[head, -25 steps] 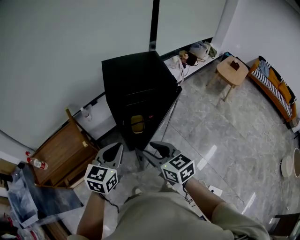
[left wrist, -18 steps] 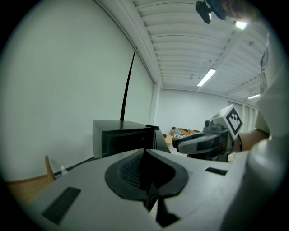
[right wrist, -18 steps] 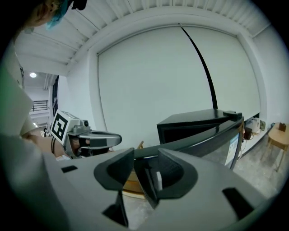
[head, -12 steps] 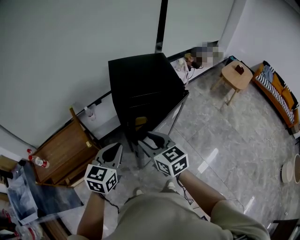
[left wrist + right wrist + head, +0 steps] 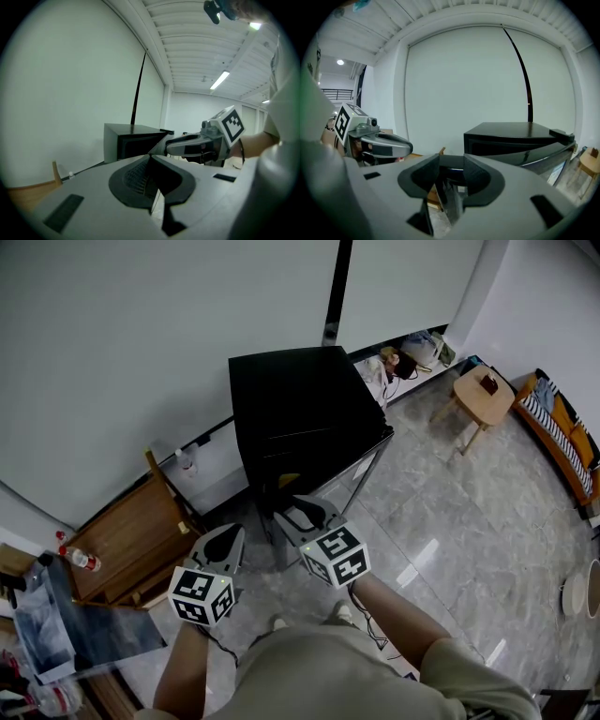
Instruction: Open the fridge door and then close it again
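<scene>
Fridge (image 5: 300,409) stood ajar: opening done, closing left. Right gripper (image 5: 287,513), half-wide, had just been closing, with a thin panel (image 5: 452,202), possibly the door's edge, between its jaws. Left gripper (image 5: 225,534) was fully closed and empty.

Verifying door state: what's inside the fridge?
The fridge door stands ajar. Inside, only a yellowish patch shows in the dark; the rest is hidden under the fridge's own top and in shadow.

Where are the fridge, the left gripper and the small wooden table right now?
fridge (image 5: 295,395), head view, on its black top.
left gripper (image 5: 226,536), head view, midway between its shut fingertips.
small wooden table (image 5: 485,393), head view, on its tabletop.
</scene>
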`<action>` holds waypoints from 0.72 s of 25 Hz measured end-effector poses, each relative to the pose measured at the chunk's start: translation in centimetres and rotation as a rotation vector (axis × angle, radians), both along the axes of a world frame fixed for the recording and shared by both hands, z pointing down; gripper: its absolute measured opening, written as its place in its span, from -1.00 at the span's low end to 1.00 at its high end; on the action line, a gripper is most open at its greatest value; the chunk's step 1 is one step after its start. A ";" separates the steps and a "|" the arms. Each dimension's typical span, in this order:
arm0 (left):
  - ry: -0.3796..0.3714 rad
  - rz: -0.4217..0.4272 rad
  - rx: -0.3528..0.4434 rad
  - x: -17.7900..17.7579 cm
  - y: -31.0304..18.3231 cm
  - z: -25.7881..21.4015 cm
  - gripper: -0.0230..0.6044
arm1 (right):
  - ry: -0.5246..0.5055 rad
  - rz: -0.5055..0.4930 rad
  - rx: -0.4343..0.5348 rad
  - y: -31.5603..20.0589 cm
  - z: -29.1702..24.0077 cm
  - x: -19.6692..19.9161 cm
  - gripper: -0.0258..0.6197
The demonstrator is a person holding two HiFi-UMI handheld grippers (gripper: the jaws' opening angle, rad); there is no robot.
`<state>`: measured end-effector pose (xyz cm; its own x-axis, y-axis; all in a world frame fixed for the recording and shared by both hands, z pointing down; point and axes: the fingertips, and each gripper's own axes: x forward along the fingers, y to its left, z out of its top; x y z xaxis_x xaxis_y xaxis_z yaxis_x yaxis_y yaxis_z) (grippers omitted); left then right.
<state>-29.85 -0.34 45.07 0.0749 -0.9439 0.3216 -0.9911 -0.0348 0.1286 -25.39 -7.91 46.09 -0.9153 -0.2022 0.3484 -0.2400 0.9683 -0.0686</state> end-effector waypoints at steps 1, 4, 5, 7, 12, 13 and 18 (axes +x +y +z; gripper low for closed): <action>0.000 -0.004 0.000 -0.3 0.0 0.0 -0.90 | 0.001 0.001 0.002 -0.1 0.0 -0.3 -0.47; -0.001 -0.013 0.003 -1.1 -0.2 0.0 -0.90 | 0.005 0.003 0.006 -0.6 0.0 -1.1 -0.47; -0.001 -0.017 0.004 -1.4 -0.2 -0.1 -0.90 | 0.006 0.005 0.007 -0.7 0.0 -1.5 -0.47; 0.001 -0.026 0.009 -2.1 -0.5 -0.2 -0.90 | 0.010 0.007 0.007 -1.2 0.0 -2.2 -0.49; 0.000 -0.047 0.025 -3.7 -1.1 -0.9 -0.90 | 0.043 0.005 0.004 -2.1 0.1 -3.6 -0.55; -0.001 -0.051 0.030 -3.9 -1.4 -1.1 -0.90 | 0.048 0.003 -0.004 -2.4 0.1 -3.9 -0.57; -0.007 -0.062 0.053 -4.8 -2.3 -2.0 -0.90 | 0.054 0.003 -0.031 -3.2 0.3 -4.8 -0.58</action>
